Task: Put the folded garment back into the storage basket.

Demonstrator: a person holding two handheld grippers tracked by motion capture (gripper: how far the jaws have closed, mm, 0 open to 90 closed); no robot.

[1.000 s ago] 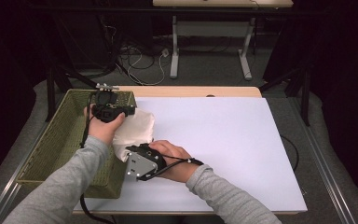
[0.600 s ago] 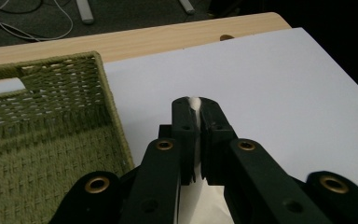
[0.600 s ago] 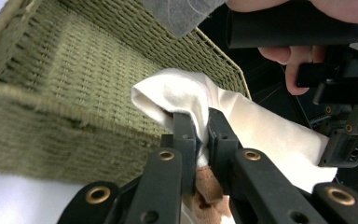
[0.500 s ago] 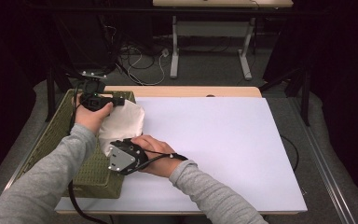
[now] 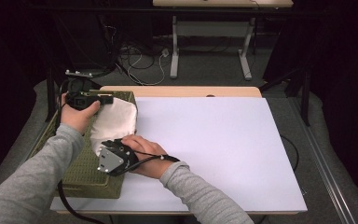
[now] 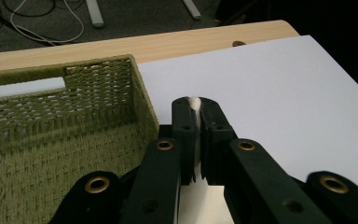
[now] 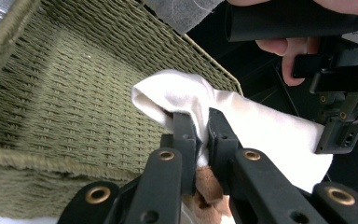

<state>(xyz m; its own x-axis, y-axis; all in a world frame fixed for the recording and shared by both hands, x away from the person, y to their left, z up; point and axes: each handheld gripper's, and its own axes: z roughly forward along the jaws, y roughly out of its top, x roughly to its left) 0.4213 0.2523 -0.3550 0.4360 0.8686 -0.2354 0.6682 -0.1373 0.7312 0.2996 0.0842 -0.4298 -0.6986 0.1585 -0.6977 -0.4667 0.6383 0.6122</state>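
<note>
Two grippers, the left gripper (image 5: 103,99) and the right gripper (image 5: 103,148), each pinch an end of the white cloth (image 5: 114,122) above the green basket (image 5: 86,179), so picking up is done and laying it inside is left.

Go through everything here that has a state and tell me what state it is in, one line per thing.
White cloth: lifted, stretched between both grippers over the basket's right side.
Green woven basket: upright at the table's left edge, nothing visible inside where its interior shows.
Left gripper: shut on the cloth's edge.
Right gripper: shut on a fold of the cloth.
White table: bare right of the basket.
</note>
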